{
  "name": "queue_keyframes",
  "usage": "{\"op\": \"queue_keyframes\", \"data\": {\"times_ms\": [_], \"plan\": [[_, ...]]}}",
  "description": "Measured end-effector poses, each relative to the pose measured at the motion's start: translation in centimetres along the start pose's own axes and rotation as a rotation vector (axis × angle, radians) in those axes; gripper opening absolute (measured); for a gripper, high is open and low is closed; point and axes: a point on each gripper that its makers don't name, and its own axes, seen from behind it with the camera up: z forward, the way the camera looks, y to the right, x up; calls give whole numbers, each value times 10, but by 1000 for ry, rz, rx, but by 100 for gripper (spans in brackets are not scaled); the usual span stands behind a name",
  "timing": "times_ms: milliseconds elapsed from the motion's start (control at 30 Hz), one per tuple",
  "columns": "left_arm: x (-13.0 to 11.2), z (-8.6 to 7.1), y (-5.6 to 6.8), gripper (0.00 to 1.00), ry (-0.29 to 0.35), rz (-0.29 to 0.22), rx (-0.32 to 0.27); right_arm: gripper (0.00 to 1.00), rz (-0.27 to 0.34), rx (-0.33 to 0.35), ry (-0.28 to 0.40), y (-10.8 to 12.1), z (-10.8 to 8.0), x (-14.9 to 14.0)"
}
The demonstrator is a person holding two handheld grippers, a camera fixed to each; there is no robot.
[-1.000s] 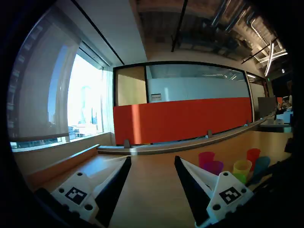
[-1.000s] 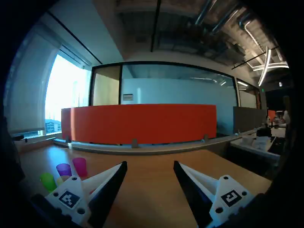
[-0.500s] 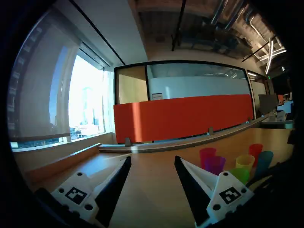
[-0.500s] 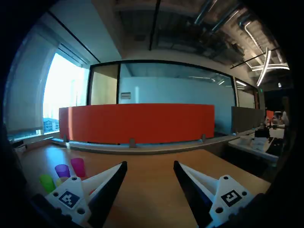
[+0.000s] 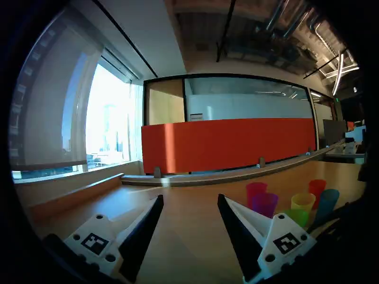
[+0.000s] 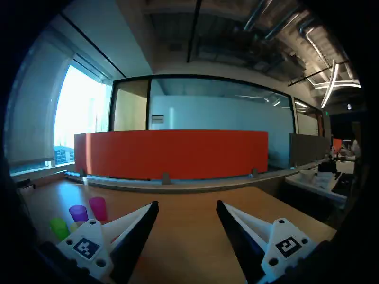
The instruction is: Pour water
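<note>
Several small plastic cups stand grouped on the wooden table (image 5: 189, 236). In the left gripper view they sit to the right: a pink cup (image 5: 256, 190), a purple cup (image 5: 264, 204), a yellow cup (image 5: 302, 202), a red cup (image 5: 316, 188), a blue cup (image 5: 327, 201) and a green cup (image 5: 297, 217). My left gripper (image 5: 189, 201) is open, empty, left of the cups. In the right gripper view the pink cup (image 6: 98, 208), purple cup (image 6: 78, 213) and green cup (image 6: 59, 227) stand at the left. My right gripper (image 6: 187, 206) is open, empty, right of them.
An orange partition (image 5: 227, 144) runs along the table's far edge, with a grey rail below it. A bright window (image 5: 106, 128) with a low sill lies to the left. Another desk (image 6: 320, 180) with clutter stands at the far right.
Both views shifted only slightly; the left gripper view levelled a little and the cups sit marginally lower than half a second ago. Neither gripper changed its opening.
</note>
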Motion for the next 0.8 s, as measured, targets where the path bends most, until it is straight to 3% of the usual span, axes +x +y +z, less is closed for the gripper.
{"op": "queue_keyframes", "data": {"times_ms": [800], "plan": [[-24,0,6,84,-44,-60,0,95,-13,0,8,-2,-1,2]]}}
